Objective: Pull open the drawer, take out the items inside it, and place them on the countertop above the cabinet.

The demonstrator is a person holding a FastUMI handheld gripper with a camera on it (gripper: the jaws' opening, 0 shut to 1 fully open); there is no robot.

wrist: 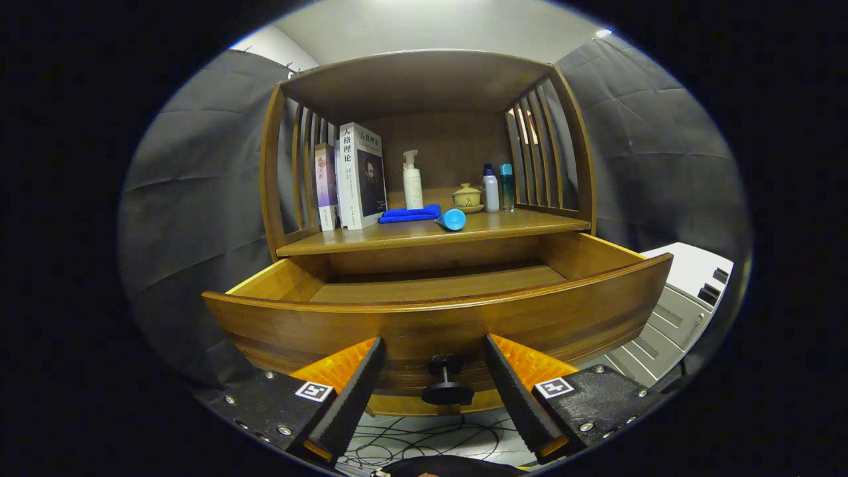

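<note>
— Largest first?
— Brown wooden cabinet (pixel 424 86) with slatted sides, set against dark cloth walls. Below its counter (pixel 503 225), wide curved wooden drawer (pixel 437 318) pulled well out, bare floor showing inside.
— On the counter?
— Two upright books (pixel 361 175) at left, white pump bottle (pixel 413 180) behind, folded blue cloth (pixel 411 213) lying flat, light blue cylinder (pixel 452 219) on its side just beside the cloth, yellowish lidded cup (pixel 467 197), two small bottles (pixel 498 187) at right.
— Smallest?
— Black round knob (pixel 446 381) on the drawer front, between the jaws.
— Gripper (pixel 434 348)?
— Jaws spread apart, either side of the knob, not touching it.
</note>
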